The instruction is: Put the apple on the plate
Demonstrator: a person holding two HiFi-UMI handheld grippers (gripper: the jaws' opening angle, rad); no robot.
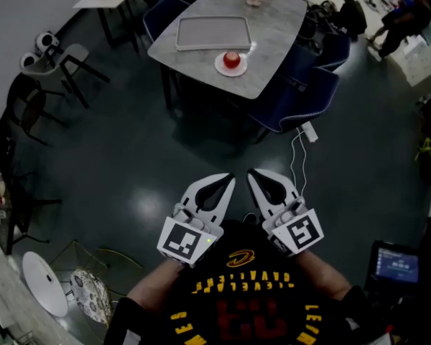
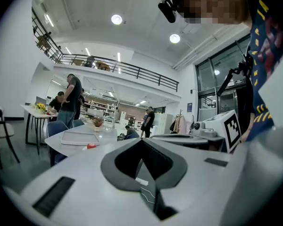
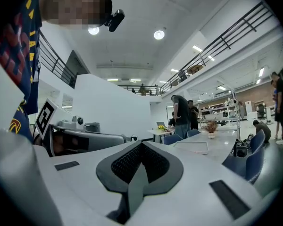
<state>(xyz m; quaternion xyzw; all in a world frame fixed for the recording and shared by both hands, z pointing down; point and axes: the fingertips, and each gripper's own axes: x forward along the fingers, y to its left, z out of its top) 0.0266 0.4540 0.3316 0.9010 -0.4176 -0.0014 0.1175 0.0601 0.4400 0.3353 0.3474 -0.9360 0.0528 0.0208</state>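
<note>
Red apple (image 1: 232,58) on plate (image 1: 219,67), left gripper (image 1: 230,180), right gripper (image 1: 251,175) closed

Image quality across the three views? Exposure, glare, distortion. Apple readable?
Head view: underexposed, dark corners, faint sheen on the floor; apple on the plate small but readable. Left gripper view: strong fisheye, black round border, ceiling lights blown out, shut left hand-held gripper fills the lower frame. Right gripper view: same fisheye and blown lights, shut right hand-held gripper likewise.
</note>
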